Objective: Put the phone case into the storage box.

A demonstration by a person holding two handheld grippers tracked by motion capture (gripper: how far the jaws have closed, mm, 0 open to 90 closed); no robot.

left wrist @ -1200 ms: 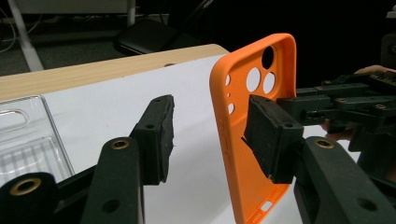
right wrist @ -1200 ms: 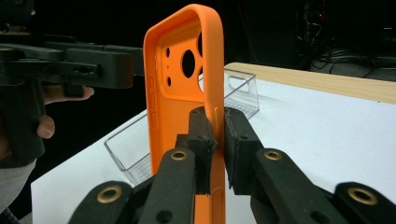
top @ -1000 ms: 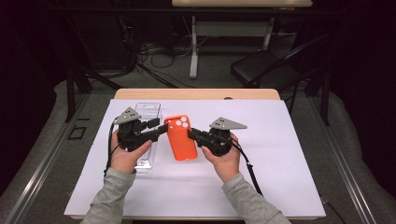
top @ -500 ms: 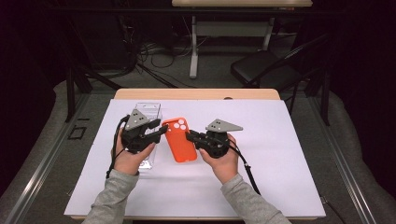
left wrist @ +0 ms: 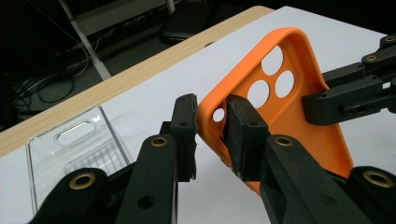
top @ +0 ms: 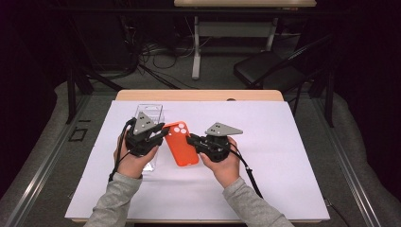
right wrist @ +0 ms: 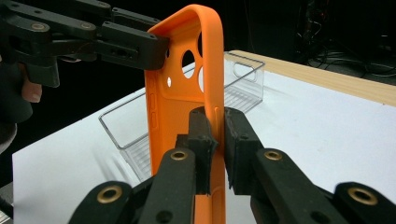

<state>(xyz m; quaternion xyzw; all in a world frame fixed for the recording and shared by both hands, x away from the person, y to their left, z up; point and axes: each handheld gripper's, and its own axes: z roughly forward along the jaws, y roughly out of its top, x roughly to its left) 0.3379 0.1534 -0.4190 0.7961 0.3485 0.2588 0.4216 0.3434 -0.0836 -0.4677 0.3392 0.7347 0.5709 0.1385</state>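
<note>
So there's one orange phone case (top: 180, 144) sitting mid-frame in the high view, held up off the white desk (top: 283, 142) between two claws, with one clear phone case (top: 149, 116) lying flat just to its left, partly under the left hand. The left claw (left wrist: 212, 133) has just been closing and its jaws now pinch the case's edge near the camera holes, three big round ones and one tiny one. The right claw (right wrist: 215, 140) is clamped on the case's opposite side rim, lower centre of its own view.
</note>
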